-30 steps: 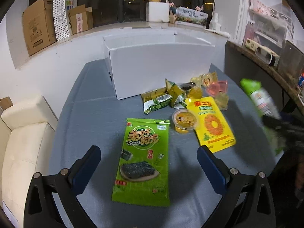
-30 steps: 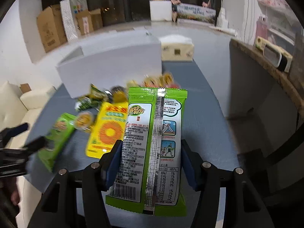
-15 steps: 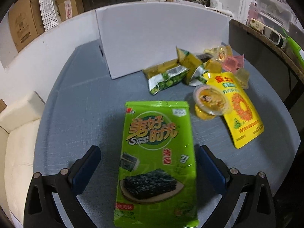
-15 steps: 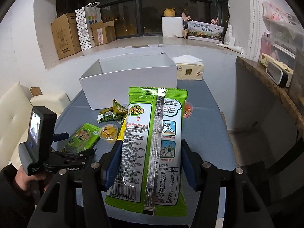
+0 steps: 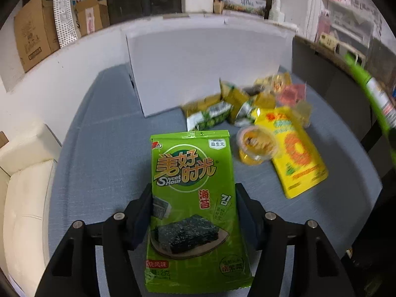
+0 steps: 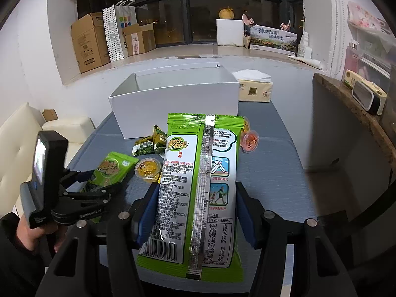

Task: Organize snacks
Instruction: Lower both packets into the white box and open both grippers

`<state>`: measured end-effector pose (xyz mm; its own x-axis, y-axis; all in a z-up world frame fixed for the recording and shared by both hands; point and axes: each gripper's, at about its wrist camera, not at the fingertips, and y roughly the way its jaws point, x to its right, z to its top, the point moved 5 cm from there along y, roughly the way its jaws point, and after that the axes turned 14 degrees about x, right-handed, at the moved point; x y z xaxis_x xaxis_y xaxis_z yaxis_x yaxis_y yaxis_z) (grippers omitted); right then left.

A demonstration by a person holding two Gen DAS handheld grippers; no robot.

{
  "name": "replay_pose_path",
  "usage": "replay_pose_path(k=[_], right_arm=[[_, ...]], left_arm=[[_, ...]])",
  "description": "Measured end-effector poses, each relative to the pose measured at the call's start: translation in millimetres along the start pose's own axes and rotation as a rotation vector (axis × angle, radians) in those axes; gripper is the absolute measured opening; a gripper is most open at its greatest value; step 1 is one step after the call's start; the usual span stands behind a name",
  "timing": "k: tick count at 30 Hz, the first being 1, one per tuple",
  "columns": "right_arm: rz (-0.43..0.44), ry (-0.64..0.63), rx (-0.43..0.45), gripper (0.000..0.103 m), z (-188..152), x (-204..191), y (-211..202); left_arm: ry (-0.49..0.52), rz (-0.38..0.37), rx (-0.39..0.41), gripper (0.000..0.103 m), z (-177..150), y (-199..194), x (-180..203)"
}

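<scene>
A grey cloth-covered table (image 6: 277,148) stands under a dark window sill stacked with cardboard boxes (image 6: 89,42). The white box (image 6: 173,96) sits open at upper centre, loose snacks bunched before it. The left tongs (image 5: 193,212) are closing on a green seaweed packet (image 5: 193,198) lying low centre. The right tongs (image 6: 195,208) clench a second seaweed packet (image 6: 198,193). Bare cloth remains along the table's right edge.

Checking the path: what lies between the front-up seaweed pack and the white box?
Left wrist view: crumpled green snack packets lie between the seaweed pack and the white box; left of them, bare grey tabletop.
</scene>
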<state>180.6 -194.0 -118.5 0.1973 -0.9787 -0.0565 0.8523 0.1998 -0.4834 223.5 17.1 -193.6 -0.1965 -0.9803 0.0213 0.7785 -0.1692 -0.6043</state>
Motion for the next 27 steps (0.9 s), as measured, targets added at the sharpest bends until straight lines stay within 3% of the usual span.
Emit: replay_pose_path(k=[7,11,15,22,27], right_arm=[[0.022,-0.005,0.015,0.063,10,1,8],[0.045,-0.02,0.052,0.063,38,1,23],[0.068,-0.003,0.076,0.063,82,7,55],[0.106,-0.042,0.085,0.063,155,2,132],[0.126,-0.016,0.057,0.063,187,6,186]], left_arm=[[-0.029,0.02,0.118,0.067,48,-41,-2],[-0.056,0.029,0.168,0.067,91,-47,-10],[-0.089,0.014,0.193,0.067,137,-27,-14],[-0.061,0.031,0.217,0.068,202,26,-11],[-0.045,0.061,0.214,0.068,238,68,-18]])
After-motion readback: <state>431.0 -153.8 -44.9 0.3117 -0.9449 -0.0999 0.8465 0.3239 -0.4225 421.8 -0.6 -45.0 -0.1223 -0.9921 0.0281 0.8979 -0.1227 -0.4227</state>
